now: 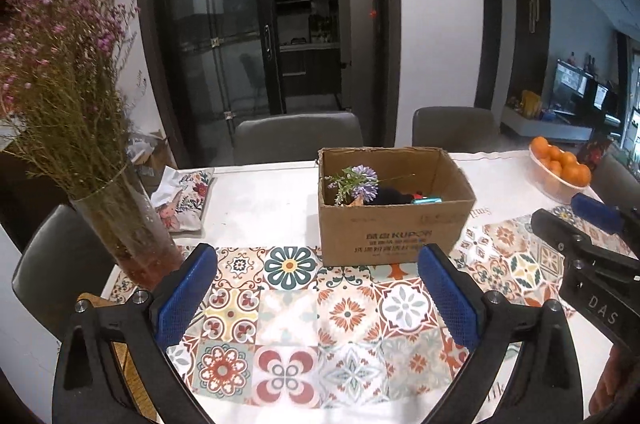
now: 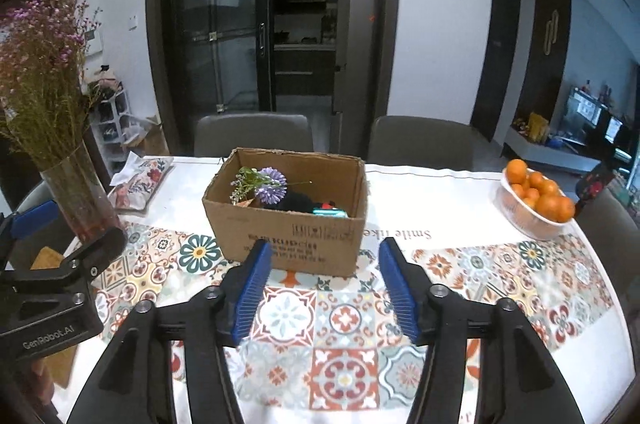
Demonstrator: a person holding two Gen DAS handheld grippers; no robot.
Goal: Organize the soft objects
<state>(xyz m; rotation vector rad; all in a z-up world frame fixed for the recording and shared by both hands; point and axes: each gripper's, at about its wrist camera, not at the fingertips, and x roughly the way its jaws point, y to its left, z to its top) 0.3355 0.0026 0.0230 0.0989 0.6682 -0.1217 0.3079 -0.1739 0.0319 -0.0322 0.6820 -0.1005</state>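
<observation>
A brown cardboard box [image 1: 394, 232] [image 2: 288, 244] stands on the patterned tablecloth. Inside it lie a purple artificial flower [image 1: 362, 180] [image 2: 272, 182], a black soft item [image 1: 394, 196] [image 2: 298, 202] and a teal object [image 1: 427, 201] [image 2: 330, 212]. A floral fabric pouch [image 1: 186, 200] [image 2: 138, 186] lies on the table at the left. My left gripper [image 1: 318, 288] is open and empty, short of the box. My right gripper [image 2: 322, 284] is open and empty, just in front of the box; it also shows in the left wrist view [image 1: 576, 220].
A glass vase [image 1: 128, 224] [image 2: 80, 200] of dried pink flowers stands at the left table edge. A bowl of oranges [image 1: 560, 172] [image 2: 534, 200] sits at the right. Grey chairs [image 1: 296, 140] [image 2: 420, 140] stand behind the table.
</observation>
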